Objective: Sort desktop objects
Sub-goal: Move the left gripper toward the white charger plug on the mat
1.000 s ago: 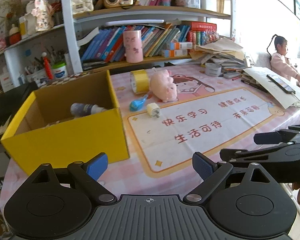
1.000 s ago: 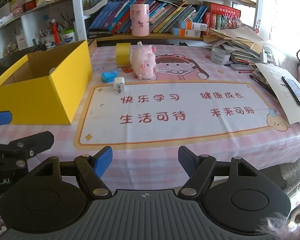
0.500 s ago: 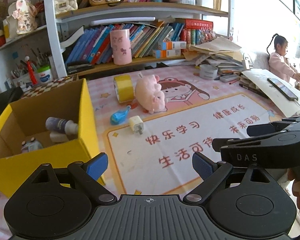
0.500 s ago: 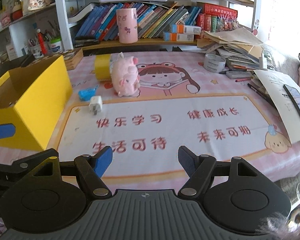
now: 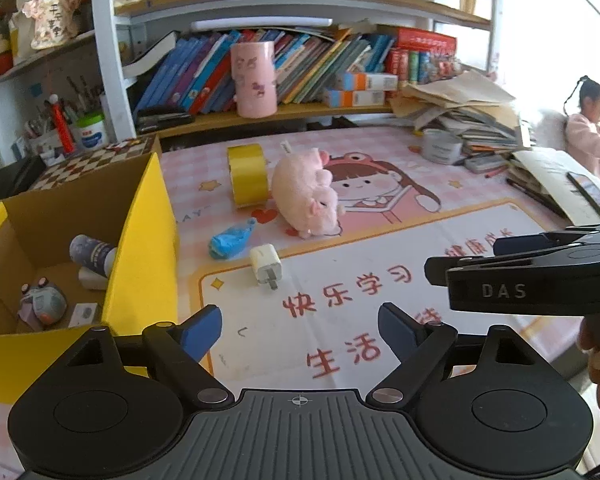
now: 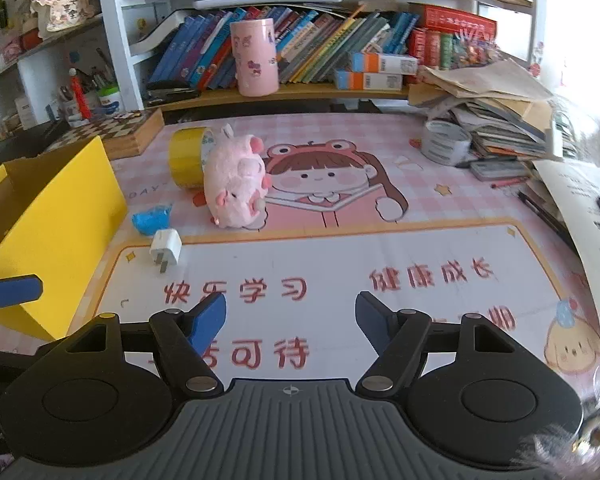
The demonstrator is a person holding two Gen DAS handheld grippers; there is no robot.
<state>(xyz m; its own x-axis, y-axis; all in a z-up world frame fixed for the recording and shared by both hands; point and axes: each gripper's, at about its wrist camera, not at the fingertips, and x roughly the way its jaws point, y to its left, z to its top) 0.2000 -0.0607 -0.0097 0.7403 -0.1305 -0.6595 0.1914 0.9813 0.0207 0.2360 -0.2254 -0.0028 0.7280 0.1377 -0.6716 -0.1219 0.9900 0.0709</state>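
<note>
— What sits on the worktop (image 6: 440,200), biggest first?

— The yellow box (image 5: 144,248) stands open at the left edge; inside lie a small bottle (image 5: 92,254), a little purple toy (image 5: 42,304) and a white block (image 5: 85,314). Just right of the box, toward the back edge, a roll of yellow tape (image 5: 247,175) stands on its rim, and the pink plush pig (image 5: 304,196) lies beside it, touching or nearly so. Nearer the front lie a crumpled blue scrap (image 5: 228,240) and then the white charger plug (image 5: 266,268), prongs toward the front edge.

— And the tongs?

— The left tongs (image 5: 300,326) hover over the mat near the box's front corner — their jaws are closing, with nothing between them. The right tongs (image 6: 290,318) are parted about halfway, empty, above the printed mat (image 6: 340,264).
</note>
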